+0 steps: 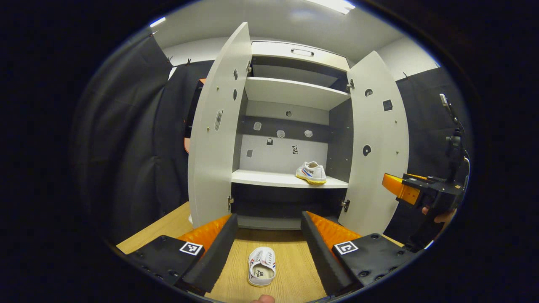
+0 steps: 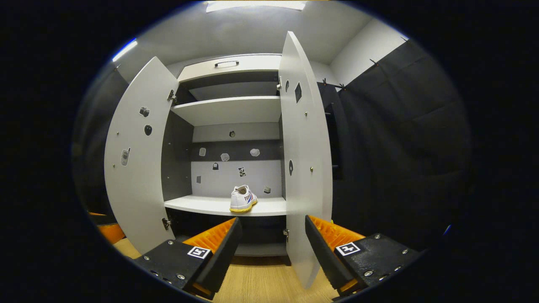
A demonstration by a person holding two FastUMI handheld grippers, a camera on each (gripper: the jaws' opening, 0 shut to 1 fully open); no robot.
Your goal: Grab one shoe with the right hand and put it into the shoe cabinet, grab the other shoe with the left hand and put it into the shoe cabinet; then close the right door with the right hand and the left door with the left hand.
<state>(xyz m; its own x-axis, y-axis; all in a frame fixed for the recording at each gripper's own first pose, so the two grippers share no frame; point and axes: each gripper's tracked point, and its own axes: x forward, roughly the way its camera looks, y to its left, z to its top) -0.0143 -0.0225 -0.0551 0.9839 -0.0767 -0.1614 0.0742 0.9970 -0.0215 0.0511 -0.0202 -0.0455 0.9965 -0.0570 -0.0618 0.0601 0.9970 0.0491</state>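
1. My left tongs (image 1: 267, 246) are spread wide open, nothing between them, hovering low over the wooden counter (image 1: 294, 273) in front of the shoe cabinet (image 1: 290, 92).
2. One shoe (image 1: 261, 266) is lying on the counter right in the gap between my left fingers, not touching either one. It's white with a bit of red and blue on the side, opening facing up.
3. The other shoe (image 1: 311, 172) is already in the cabinet, sitting on the lower shelf (image 1: 261, 178) toward its right end in the left gripper view. White upper, yellowish sole.
4. In the right gripper view I see that same shoe from another angle, just left of the right door (image 2: 305, 168) edge.
5. My right tongs (image 2: 273, 248) are open too and empty. The bottom edge of the right door hangs between the fingers there, nearer the right one; can't tell if it touches.
6. Both doors are wide open, left door (image 1: 214, 139) included.
7. In the left gripper view the right tongs sit off at the far right, beside the right door, with a hand (image 1: 442, 216) under them.
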